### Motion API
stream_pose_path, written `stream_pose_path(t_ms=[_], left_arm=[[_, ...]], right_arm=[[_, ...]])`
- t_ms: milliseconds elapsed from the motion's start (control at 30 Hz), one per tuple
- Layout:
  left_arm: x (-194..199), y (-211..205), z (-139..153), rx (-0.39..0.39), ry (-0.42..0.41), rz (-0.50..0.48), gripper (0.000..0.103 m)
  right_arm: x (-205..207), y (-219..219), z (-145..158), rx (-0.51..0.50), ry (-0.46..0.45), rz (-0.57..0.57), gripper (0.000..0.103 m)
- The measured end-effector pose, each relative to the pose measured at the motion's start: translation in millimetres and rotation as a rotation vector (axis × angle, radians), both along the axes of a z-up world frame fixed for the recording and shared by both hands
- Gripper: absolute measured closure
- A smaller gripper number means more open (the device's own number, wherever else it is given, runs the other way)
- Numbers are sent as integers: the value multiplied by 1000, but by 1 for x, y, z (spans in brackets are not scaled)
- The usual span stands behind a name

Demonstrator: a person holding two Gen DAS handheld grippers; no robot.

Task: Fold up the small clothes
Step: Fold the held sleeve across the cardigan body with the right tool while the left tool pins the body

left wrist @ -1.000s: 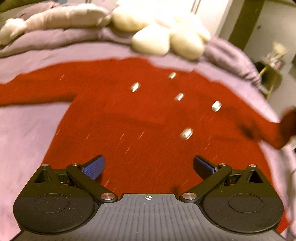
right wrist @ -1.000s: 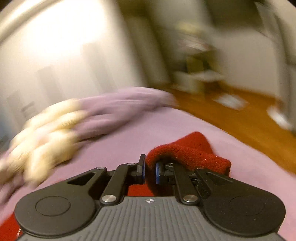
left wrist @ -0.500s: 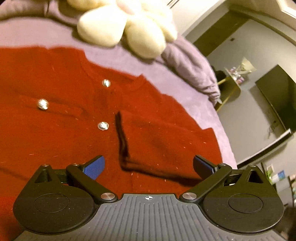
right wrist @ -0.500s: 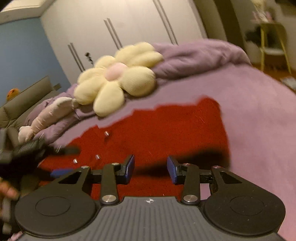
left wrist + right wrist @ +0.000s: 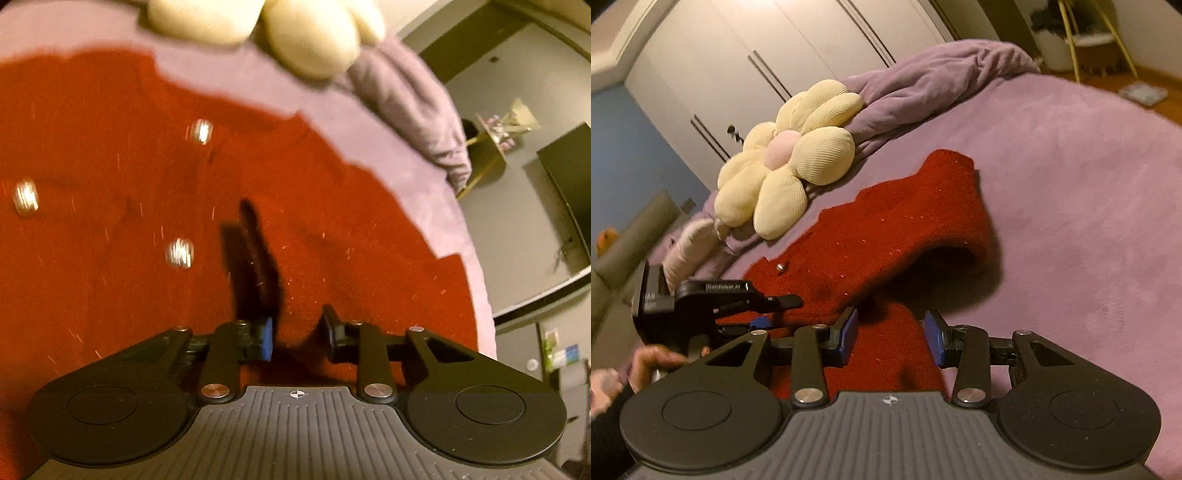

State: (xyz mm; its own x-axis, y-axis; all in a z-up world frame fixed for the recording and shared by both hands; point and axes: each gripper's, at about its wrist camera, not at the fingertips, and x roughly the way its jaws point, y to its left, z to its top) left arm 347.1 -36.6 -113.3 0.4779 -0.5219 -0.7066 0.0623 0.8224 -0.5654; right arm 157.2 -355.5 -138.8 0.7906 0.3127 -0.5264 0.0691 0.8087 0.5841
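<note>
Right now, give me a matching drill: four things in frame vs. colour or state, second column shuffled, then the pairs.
Things:
1. cardigan
2. flower pillow
3. bedspread
4. right gripper

Colour or state:
A. purple
B. jaws open over a red sleeve
C. cream petals, pink centre
D. red with silver buttons

Pairs: 1-D, 2-C, 3-A, 4-B

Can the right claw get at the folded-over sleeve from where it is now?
Probably yes. The right claw is open right over the cardigan, and the humped sleeve lies just ahead with nothing between; the left claw sits off to the side.
</note>
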Motion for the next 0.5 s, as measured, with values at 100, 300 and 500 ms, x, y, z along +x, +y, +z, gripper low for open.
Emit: stream_pose_path(t_ms=[100,300,500], left_arm=[[-4,17,27,-7,-79,4,77],[-12,87,61,138,-218,126,77],[-12,152,30,301,-137,265,76]], right_arm=[[12,-3,1,107,17,-27,64],[33,0,2,258,15,-66,62],[57,24,-24,358,88,-76,62]])
